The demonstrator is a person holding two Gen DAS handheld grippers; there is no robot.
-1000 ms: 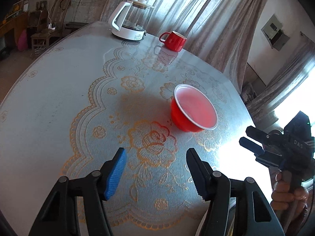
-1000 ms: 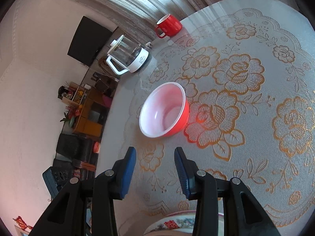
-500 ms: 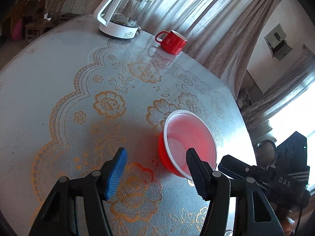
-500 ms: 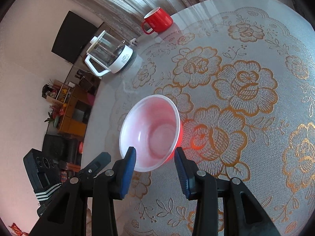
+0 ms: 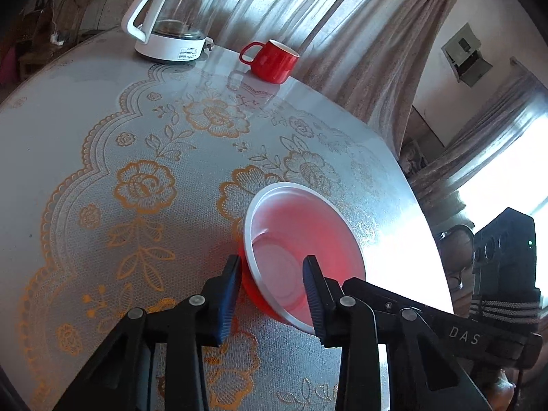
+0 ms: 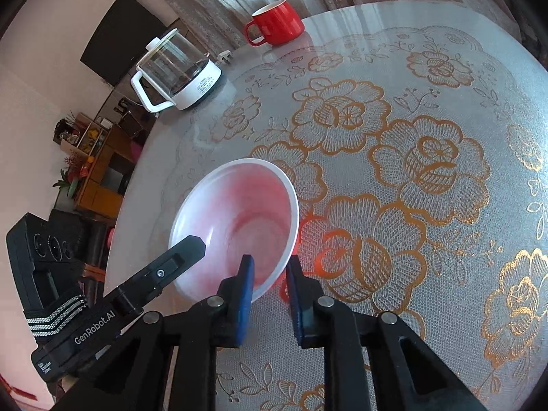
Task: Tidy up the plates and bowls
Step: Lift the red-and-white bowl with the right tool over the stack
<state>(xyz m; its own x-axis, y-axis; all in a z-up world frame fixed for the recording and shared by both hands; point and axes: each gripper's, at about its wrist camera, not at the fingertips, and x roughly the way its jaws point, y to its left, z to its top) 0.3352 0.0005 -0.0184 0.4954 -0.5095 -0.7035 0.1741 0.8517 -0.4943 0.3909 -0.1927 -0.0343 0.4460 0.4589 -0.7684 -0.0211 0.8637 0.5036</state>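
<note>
Closing from both sides, the left gripper (image 5: 270, 286) and right gripper (image 6: 270, 287) each straddle the red bowl (image 5: 301, 250)'s near rim, wall between the jaws where a second ago both stood wider, short of it; seemingly pinched, ready to lift.

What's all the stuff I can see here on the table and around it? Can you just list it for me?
red plastic bowl with a white inside: one, near table edge, its rim between both grippers' fingers
red ceramic mug: one, far side of table
glass kettle with white base and handle: one, far side, beside mug
round table with gold-flower lace cover: one
grey curtains: behind table
black wall screen: one, in the right wrist view
left gripper: black, blue pads, closing on bowl's rim
right gripper: black, blue pads, shut on bowl's rim
</note>
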